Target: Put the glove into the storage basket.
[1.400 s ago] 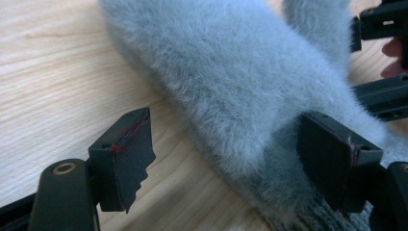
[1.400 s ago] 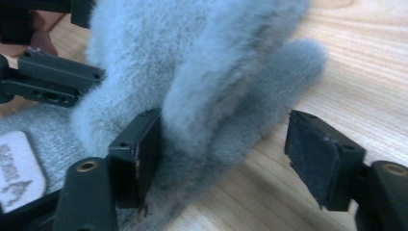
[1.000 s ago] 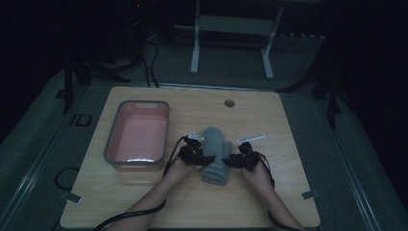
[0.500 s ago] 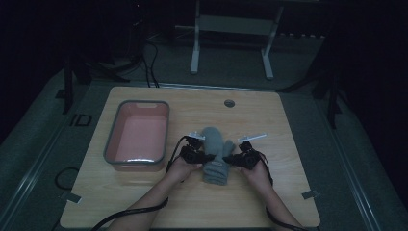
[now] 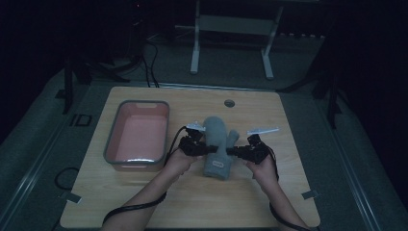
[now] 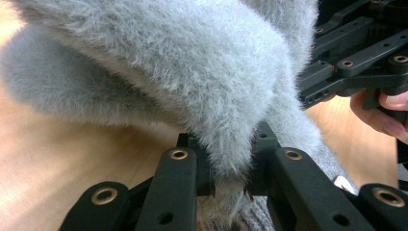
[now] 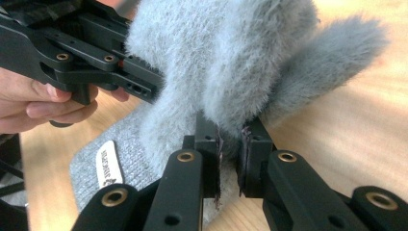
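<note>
Grey fleece mitten (image 5: 217, 144), right of the pink bin (image 5: 138, 137), pinched at both edges by left gripper (image 5: 201, 149) and right gripper (image 5: 236, 152), their jaws having just closed on it

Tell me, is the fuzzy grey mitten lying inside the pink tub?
No, the mitten is outside the tub, off to its right above the table, pinched between the left gripper and right gripper.

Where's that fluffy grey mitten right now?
In the high view the grey mitten sits mid-table, pinched between the left gripper and right gripper, just right of the pink tray.
</note>
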The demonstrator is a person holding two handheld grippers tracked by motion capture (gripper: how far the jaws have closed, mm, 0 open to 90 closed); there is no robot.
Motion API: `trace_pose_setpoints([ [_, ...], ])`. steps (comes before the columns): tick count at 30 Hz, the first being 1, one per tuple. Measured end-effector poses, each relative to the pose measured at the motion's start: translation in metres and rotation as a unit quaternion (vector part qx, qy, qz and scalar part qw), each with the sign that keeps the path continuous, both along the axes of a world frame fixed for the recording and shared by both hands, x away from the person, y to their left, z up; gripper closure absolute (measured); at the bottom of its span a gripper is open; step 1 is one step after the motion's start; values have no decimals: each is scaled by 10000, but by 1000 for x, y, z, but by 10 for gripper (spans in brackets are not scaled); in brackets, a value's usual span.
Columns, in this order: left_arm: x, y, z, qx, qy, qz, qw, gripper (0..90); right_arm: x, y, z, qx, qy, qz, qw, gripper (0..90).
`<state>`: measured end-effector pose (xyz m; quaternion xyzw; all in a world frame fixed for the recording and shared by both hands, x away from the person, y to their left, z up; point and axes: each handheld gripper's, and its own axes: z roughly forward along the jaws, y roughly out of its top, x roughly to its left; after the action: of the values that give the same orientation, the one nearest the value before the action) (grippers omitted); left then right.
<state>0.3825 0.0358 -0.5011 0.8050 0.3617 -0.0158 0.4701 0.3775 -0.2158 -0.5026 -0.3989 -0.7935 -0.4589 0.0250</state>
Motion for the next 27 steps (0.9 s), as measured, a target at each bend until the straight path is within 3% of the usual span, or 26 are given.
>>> trace_pose_setpoints([
  [8,3,9,40,60,-264,-120,9996,787,-1,5,36,126,-387,22,9992,816],
  [16,13,25,59,7,-250,-166,9995,787,4,19,59,77,-524,28,9986,816],
  [22,17,40,75,109,-337,-162,9992,787,10,32,71,190,-557,82,9982,817],
  [27,19,61,90,184,-425,-63,9989,787,17,55,85,198,-638,156,9976,817],
])
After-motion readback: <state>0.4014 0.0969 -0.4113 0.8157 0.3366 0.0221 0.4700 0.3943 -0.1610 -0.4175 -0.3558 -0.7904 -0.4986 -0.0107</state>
